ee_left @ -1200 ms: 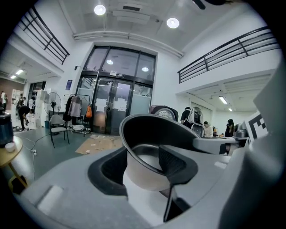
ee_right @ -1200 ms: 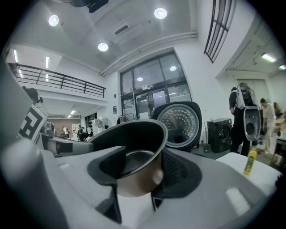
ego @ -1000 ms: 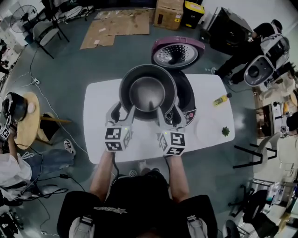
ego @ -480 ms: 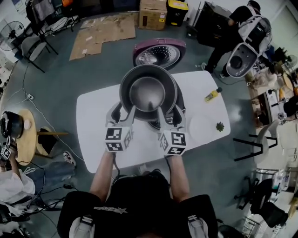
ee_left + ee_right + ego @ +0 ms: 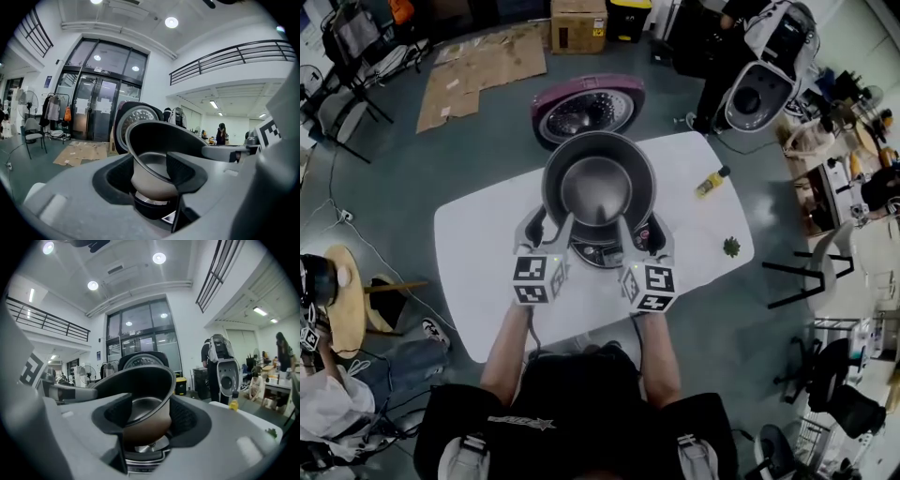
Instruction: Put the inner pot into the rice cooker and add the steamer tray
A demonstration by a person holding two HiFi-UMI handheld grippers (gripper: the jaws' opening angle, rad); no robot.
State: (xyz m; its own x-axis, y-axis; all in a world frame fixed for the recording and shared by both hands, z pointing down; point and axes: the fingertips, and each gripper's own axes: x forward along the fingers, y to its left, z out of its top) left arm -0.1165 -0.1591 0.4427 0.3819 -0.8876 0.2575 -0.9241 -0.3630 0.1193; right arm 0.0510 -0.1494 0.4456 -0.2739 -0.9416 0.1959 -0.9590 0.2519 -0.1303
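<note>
The pot is up in the air, right over the middle of the desk. Two claws hold it by its rim. The left claw bites the rim at about 7 o'clock. The right claw bites it at about 5 o'clock. In each gripper view the wall of the pot sits between the two jaws, and the jaws press on it. One jaw is on the inside of the pot and one is on the outside.

The rice cooker stands on the desk just under the pot. The pot is not in it. The right gripper view shows a gap under the pot's round bottom, with the shiny inside of the cooker below.

The cooker's lid stands open at 12 o'clock from the pot. It is pink at the edge and silver inside.

A yellow bottle lies on the desk at 3 o'clock from the pot. A small green thing sits at 4 o'clock, near the desk's edge.
</note>
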